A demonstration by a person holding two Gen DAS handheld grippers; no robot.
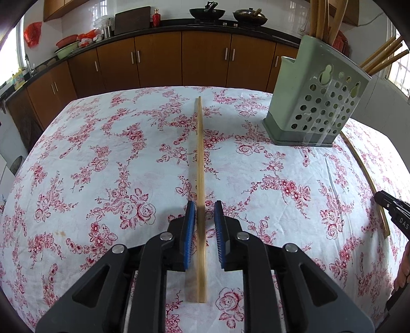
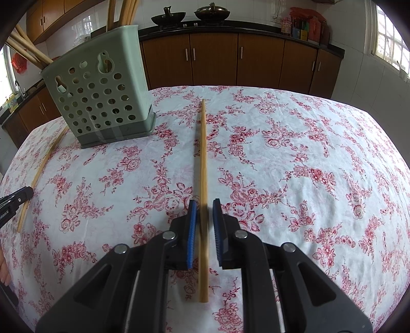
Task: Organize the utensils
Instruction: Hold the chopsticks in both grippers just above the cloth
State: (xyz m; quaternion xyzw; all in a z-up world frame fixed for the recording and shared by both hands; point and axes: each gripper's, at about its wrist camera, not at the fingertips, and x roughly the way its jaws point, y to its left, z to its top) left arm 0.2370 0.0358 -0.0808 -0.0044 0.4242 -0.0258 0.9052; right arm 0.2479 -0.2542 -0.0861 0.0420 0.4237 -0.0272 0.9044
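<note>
Two wooden chopsticks lie on the floral tablecloth. One chopstick (image 1: 200,164) runs lengthwise between the open jaws of my left gripper (image 1: 203,208), clear of both pads. The other chopstick (image 2: 203,164) lies the same way between the open jaws of my right gripper (image 2: 204,206), also untouched. A pale green perforated utensil holder (image 1: 317,102) stands between the two chopsticks and holds several wooden chopsticks; it also shows in the right wrist view (image 2: 100,100). Each view shows the other chopstick (image 1: 369,179) (image 2: 41,169) at its edge, with the other gripper's tip (image 1: 392,212) (image 2: 15,199) beside it.
The table (image 1: 77,153) has a white cloth with red flowers. Brown kitchen cabinets (image 1: 159,59) and a dark counter with woks (image 1: 207,12) stand behind the table's far edge. A hand (image 1: 403,269) shows at the right edge.
</note>
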